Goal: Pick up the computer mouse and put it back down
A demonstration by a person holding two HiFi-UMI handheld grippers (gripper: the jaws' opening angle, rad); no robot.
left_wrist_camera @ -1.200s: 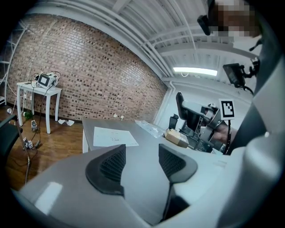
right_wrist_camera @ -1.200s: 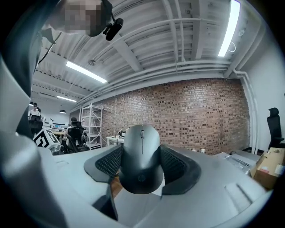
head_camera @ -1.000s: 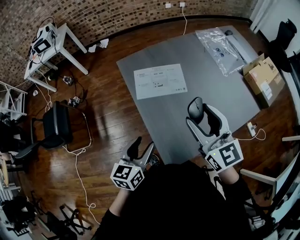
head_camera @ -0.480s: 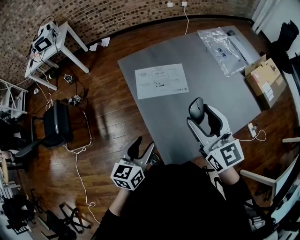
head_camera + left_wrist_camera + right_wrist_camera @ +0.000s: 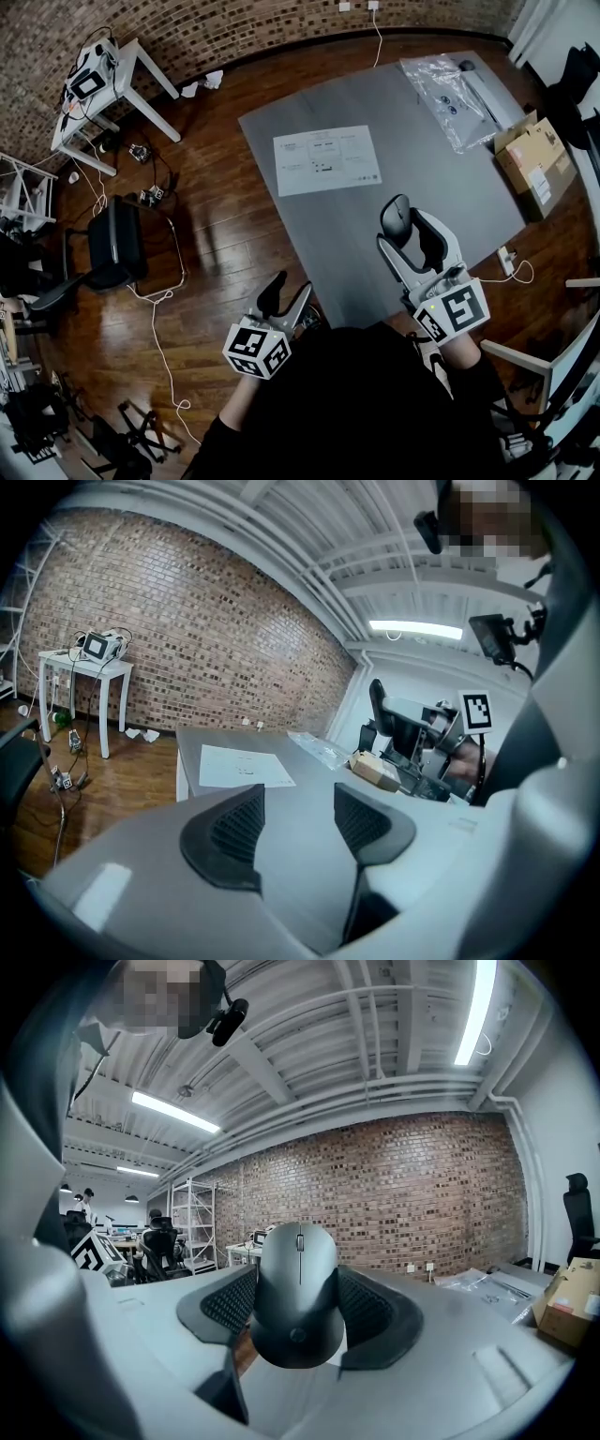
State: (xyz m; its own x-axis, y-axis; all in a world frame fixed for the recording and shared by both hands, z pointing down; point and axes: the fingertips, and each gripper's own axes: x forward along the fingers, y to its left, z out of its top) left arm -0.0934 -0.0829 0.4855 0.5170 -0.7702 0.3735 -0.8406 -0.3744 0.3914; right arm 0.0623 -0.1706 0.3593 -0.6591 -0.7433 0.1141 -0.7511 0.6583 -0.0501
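A dark grey computer mouse (image 5: 298, 1288) stands upright between the black pads of my right gripper (image 5: 298, 1309), which is shut on its sides. In the head view the mouse (image 5: 395, 217) sits at the tip of the right gripper (image 5: 410, 231), over the near part of the grey table (image 5: 441, 178). Whether the mouse touches the tabletop I cannot tell. My left gripper (image 5: 286, 292) hangs over the wooden floor just left of the table's near corner. In its own view the left gripper (image 5: 298, 822) is open, with nothing between its pads.
A printed sheet (image 5: 326, 159) lies on the table's far left. A clear plastic bag (image 5: 448, 94) with small parts lies at the far right, next to a cardboard box (image 5: 536, 159). A black chair (image 5: 112, 246), floor cables and a white side table (image 5: 103, 84) stand to the left.
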